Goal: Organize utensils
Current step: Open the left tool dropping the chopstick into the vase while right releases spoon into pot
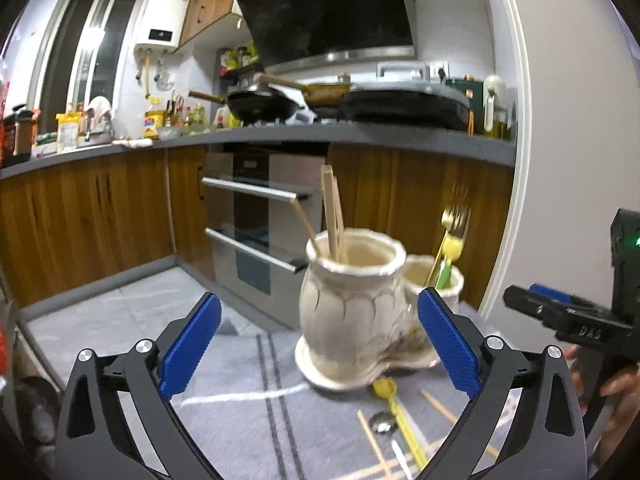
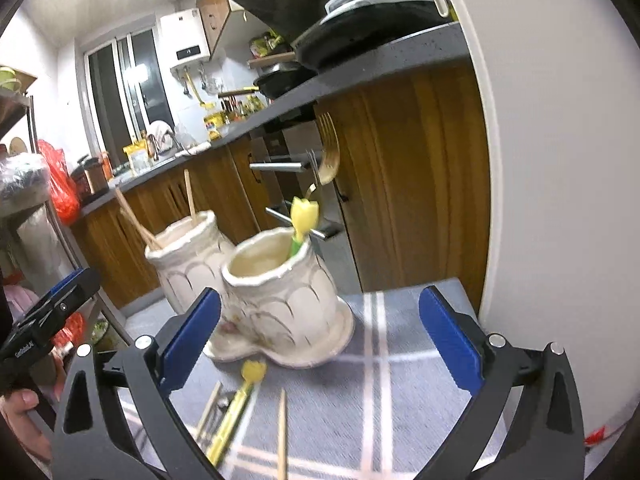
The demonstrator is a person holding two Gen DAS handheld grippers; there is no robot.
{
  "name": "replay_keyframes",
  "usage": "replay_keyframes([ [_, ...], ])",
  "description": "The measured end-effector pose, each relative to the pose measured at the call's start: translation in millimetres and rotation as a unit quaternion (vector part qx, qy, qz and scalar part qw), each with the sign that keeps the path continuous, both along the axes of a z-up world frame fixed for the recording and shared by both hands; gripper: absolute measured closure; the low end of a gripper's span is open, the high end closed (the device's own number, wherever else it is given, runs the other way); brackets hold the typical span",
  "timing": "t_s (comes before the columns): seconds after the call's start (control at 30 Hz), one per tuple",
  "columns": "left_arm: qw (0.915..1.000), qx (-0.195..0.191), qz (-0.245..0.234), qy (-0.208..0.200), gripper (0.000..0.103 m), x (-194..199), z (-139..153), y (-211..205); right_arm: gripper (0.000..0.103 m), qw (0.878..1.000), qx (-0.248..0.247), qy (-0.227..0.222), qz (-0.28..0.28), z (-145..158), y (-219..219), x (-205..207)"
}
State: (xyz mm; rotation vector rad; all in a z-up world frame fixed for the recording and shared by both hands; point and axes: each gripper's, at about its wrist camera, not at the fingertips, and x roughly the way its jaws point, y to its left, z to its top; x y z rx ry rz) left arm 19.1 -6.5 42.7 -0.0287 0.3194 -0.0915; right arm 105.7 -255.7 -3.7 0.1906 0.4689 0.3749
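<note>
A cream ceramic holder (image 1: 352, 308) with two joined pots stands on the grey checked tablecloth (image 2: 404, 364). Wooden chopsticks (image 1: 332, 212) lean in its taller pot. Gold forks (image 1: 454, 220) and a yellow tulip-topped handle (image 2: 304, 212) stick out of the shorter pot (image 2: 280, 300). In front of the holder lie a yellow-handled spoon (image 1: 394, 412) and loose chopsticks (image 2: 283, 432). My left gripper (image 1: 319, 300) is open and empty, a little short of the taller pot. My right gripper (image 2: 320, 298) is also open and empty, facing the shorter pot.
A white door frame (image 2: 520, 200) rises close to the table's right edge. Beyond the table are wooden kitchen cabinets (image 1: 100, 220), a steel oven (image 1: 256, 216) and a counter crowded with pans (image 1: 264, 106). A person's hand (image 2: 20, 416) holds the left gripper.
</note>
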Motion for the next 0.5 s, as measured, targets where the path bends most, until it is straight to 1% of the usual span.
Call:
replay_keyframes([
  [0.1, 0.9995, 0.014, -0.001, 0.028, 0.005, -3, -11, -1, 0.005, 1.000, -0.024, 0.012, 0.006, -9, 3, -8],
  [0.3, 0.9969, 0.027, 0.000, 0.074, 0.005, -13, -31, 1, 0.005, 0.997, -0.060, 0.032, 0.037, -20, 19, -20],
  [0.4, 0.9952, 0.028, 0.005, 0.094, 0.005, -17, -39, 5, 0.005, 0.994, -0.081, 0.042, 0.056, -26, 31, -25],
  [0.5, 0.9923, 0.019, 0.003, 0.122, 0.005, -20, -49, 10, 0.005, 0.991, -0.102, 0.051, 0.068, -31, 41, -28],
])
